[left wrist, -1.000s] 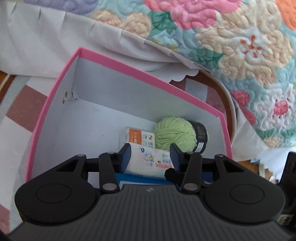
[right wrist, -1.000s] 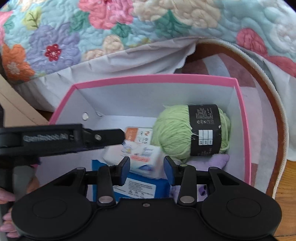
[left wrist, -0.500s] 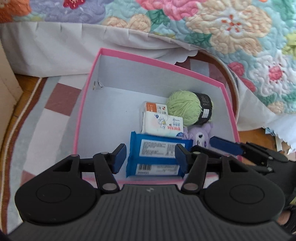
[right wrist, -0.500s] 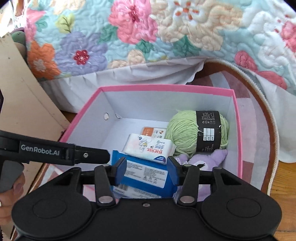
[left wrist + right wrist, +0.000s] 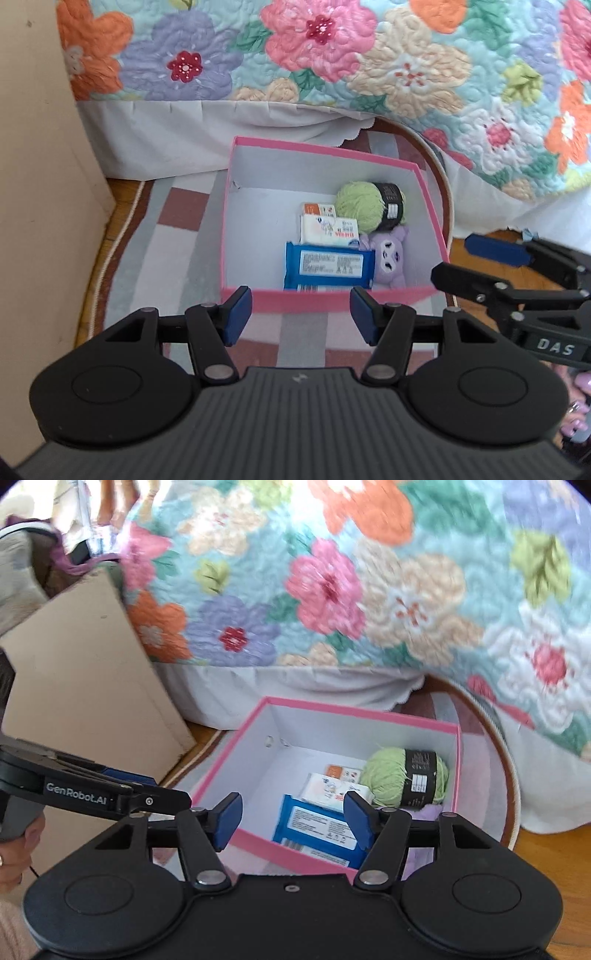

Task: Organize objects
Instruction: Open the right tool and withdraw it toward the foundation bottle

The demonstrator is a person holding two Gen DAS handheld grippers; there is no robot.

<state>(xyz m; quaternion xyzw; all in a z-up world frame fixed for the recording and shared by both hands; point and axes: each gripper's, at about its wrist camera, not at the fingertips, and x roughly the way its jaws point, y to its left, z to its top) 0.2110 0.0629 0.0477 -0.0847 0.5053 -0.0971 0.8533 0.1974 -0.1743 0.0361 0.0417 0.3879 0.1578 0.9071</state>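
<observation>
Jaws of the left gripper (image 5: 301, 314) stand empty and partly open, the right gripper's (image 5: 291, 821) empty and opening, both above the pink box (image 5: 421, 177), seemingly because its contents are stowed.

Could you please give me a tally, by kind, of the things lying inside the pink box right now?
Inside the pink box:
Yarn balls: 1, the green yarn
Plush toys: 1, the purple plush
Blue wipes packs: 1, the blue pack
White tissue packs: 1, the white pack
Orange-and-white packets: 1, the orange packet
Total: 5
</observation>
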